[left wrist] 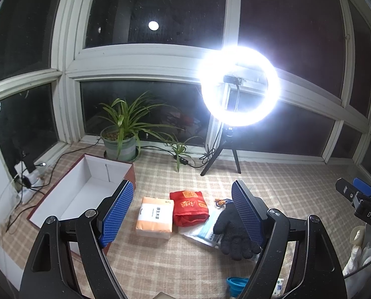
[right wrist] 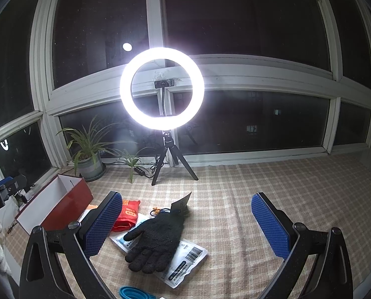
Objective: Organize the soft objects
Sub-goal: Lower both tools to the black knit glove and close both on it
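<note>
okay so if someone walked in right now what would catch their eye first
The glaring ring light on its tripod by the dark window dominates. Below it, on the checked cloth, a black glove lies on a plastic packet, near a red pouch and an open, empty box.

Both wrist views low over the checked cloth (left wrist: 272,182), facing the window, sharing the black glove (right wrist: 155,241).

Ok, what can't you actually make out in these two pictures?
- Blue item: cut off by the bottom edge in both views, so I cannot tell what it is.
- Clear packet: its middle is hidden under the black glove; its print is too small to read.
- Tissue pack: in the right wrist view, hidden behind the left finger.
- Window: dark outside, nothing discernible.
</note>
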Available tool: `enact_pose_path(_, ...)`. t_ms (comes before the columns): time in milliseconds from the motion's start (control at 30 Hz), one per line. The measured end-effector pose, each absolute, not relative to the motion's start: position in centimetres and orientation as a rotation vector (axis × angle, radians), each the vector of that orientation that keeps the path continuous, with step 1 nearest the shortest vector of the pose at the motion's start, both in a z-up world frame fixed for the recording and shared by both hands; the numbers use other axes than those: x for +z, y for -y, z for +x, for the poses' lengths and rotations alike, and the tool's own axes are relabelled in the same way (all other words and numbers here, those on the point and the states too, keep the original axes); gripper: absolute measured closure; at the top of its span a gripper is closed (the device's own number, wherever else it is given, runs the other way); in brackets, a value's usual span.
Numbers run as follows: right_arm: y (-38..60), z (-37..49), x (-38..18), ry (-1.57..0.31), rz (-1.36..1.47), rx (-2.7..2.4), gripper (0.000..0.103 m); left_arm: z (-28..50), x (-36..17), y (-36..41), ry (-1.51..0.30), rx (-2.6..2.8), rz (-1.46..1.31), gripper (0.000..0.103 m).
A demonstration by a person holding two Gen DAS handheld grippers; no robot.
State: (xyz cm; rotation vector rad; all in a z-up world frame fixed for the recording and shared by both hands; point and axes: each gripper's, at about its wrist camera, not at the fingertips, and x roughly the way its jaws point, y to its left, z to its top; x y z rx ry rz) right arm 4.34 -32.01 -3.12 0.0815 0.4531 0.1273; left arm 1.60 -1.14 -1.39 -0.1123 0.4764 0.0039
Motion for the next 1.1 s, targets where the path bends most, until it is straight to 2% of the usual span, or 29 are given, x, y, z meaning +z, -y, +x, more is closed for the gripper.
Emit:
enact_pose_path(500, 33.3, 7.4, -6.5, -0.517, 0.125, 0.255, 0.001, 6.2, -5.4, 2.0, -0.619, -0.097, -0.148, 0.022)
enact_pose_path(900, 34.2, 15.5, -14.9, -0.854, 0.326, 0.462, 0.001, 11.3, -11.7, 4.3, -0.809, -0.261, -0.228, 0.022)
enact_pose_path(1100, 34.4, 18.8, -19.1, -0.947, 0.426, 0.466, 0.001, 12.9, -15.0, 5.4, -0.837, -0.286, -0.249, 0.022)
